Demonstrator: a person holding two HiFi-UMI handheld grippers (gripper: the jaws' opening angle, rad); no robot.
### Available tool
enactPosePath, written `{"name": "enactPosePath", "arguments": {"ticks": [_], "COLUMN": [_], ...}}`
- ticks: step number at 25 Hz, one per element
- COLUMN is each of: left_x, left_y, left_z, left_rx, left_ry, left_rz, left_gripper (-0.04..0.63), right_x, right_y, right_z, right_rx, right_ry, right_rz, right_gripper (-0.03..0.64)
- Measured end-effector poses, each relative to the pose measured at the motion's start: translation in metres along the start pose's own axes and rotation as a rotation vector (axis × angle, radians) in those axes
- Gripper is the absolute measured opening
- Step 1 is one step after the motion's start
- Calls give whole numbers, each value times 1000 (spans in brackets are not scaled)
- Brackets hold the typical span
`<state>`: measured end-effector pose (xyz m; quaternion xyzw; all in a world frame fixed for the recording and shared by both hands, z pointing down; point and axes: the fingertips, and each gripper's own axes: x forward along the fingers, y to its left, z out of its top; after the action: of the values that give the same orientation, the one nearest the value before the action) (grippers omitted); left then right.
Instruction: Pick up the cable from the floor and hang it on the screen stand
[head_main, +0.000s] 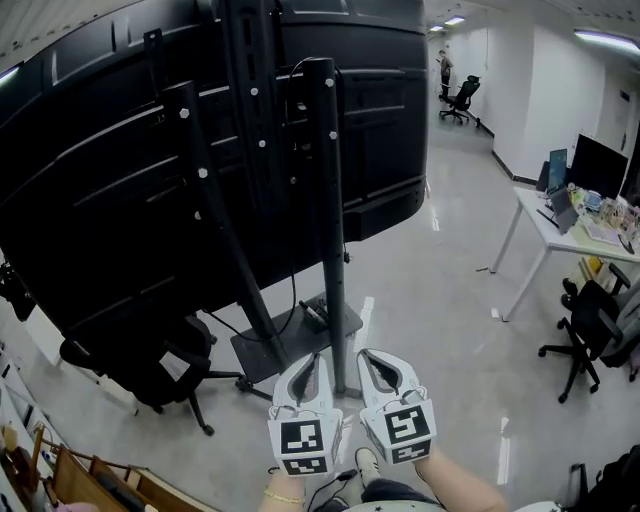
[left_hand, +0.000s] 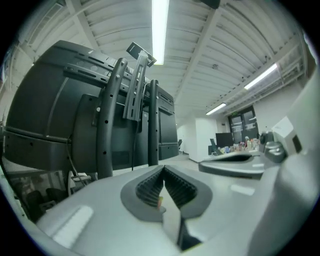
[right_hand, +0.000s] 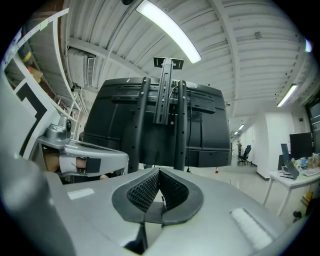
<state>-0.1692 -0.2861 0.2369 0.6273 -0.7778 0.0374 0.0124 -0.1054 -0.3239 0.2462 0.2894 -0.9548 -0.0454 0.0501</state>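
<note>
Cable (head_main: 314, 313) lies dark on the screen stand's (head_main: 331, 200) base plate (head_main: 262, 352), just ahead of both tools and touching neither. Left tool (head_main: 314, 360) and right tool (head_main: 366, 356) hover side by side, jaws closed tip to tip, holding nothing.

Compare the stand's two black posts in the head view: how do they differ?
The left post leans, slanting down to the right; the right post stands near upright. A thin cable loops beside the right post's top; none shows at the left post's top. Both are black, carry pale dots along their length, and stand behind the screen.
</note>
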Motion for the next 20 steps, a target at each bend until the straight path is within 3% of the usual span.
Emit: {"name": "enactPosePath", "arguments": {"ticks": [6,20], "left_x": [-34,-59], "left_y": [-22,-10], "left_z": [-36,-30], "left_rx": [53,22], "left_ry": [50,26], "left_rz": [-48,-35], "left_gripper": [8,8], "right_x": [-36,-47], "right_y": [22,41], "right_z": [-27,-22], "right_rx": [30,15], "right_ry": [26,9], "right_rz": [-18,-25], "right_gripper": [-2,-2]}}
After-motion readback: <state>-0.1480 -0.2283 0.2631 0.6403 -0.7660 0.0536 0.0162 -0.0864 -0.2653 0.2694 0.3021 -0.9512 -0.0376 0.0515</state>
